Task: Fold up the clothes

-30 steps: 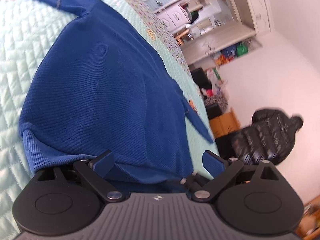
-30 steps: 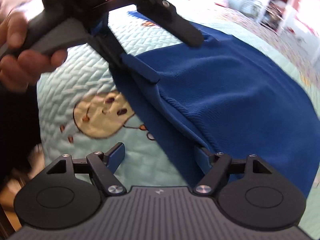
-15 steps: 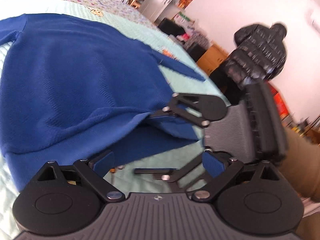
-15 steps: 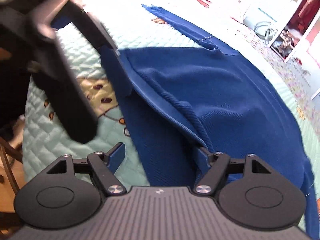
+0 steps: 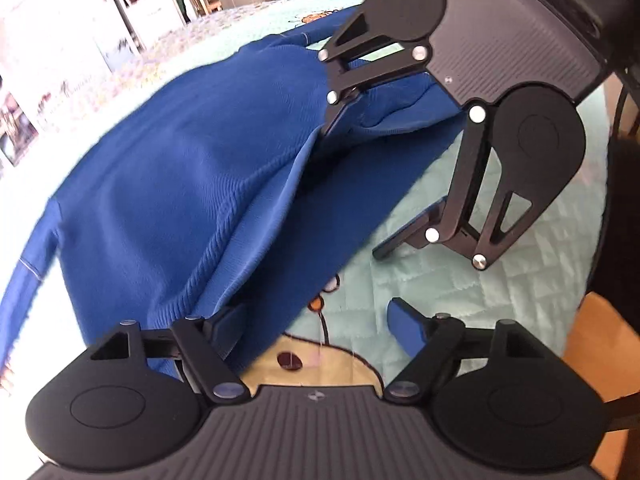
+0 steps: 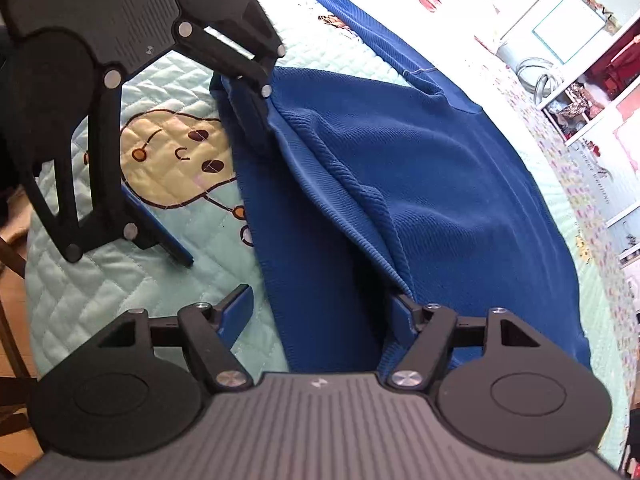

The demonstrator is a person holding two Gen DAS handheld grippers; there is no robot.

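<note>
We see a blue sweater spread flat on a bed whose mint quilted cover carries a yellow cartoon patch just beside the sweater's ribbed hem. White shelving stands past the bed's far edge. Our left hand-held gripper is closing, one finger under the lifted hem layer and the other over the bare quilt, not yet pinching cloth. Our right hand-held gripper is closing too, straddling the hem further along, its pads likewise apart.
</note>
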